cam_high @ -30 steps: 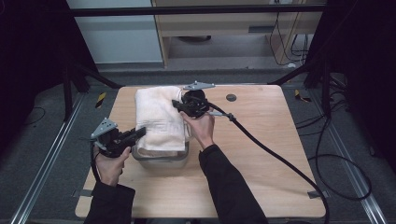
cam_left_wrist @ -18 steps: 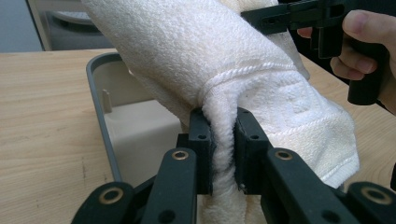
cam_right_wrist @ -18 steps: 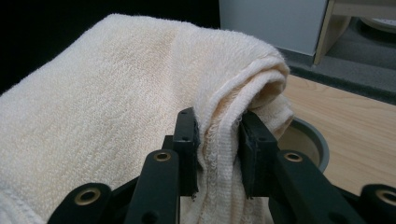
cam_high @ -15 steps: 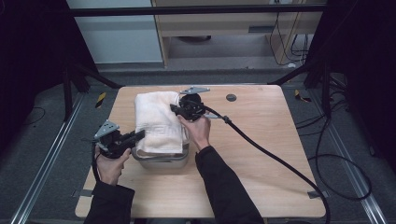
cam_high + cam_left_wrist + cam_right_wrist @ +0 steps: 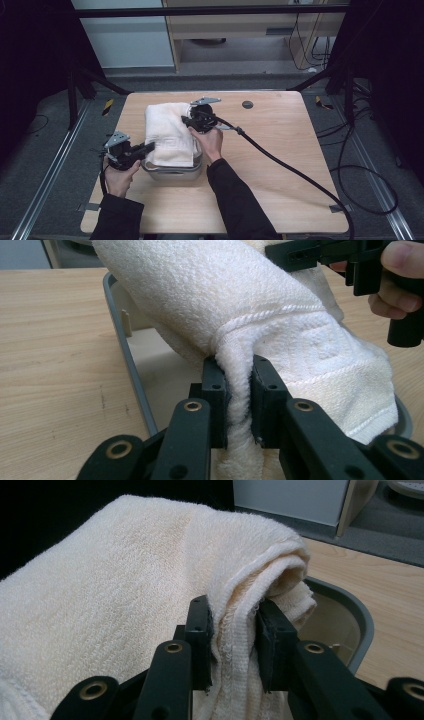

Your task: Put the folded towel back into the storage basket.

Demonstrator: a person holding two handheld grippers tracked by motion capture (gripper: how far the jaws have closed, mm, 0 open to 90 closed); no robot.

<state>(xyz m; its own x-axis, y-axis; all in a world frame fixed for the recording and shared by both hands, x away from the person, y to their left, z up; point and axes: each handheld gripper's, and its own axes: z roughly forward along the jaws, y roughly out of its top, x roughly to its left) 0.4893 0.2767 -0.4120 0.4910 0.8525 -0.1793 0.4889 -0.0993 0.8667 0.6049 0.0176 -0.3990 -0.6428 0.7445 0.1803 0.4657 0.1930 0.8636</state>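
A folded cream towel [image 5: 167,131] hangs over a grey metal tray [image 5: 172,171] at the table's near left. My left gripper [image 5: 148,146] is shut on the towel's near left edge; in the left gripper view a fold of towel [image 5: 260,330] is pinched between its jaws [image 5: 239,395]. My right gripper [image 5: 186,120] is shut on the towel's far right edge, and its own view shows the terry hem [image 5: 150,605] squeezed between its jaws [image 5: 235,640]. The tray's grey rim [image 5: 357,615] curves under the towel.
The round-cornered wooden table [image 5: 280,150] has a small dark disc [image 5: 247,104] at its far side. A thick black cable [image 5: 290,167] trails from the right gripper across the table to the right. Dark frame bars and a floor rail surround the table.
The right gripper has moved slightly left and toward the far side with the towel edge. The left gripper has stayed nearly still, holding its edge.
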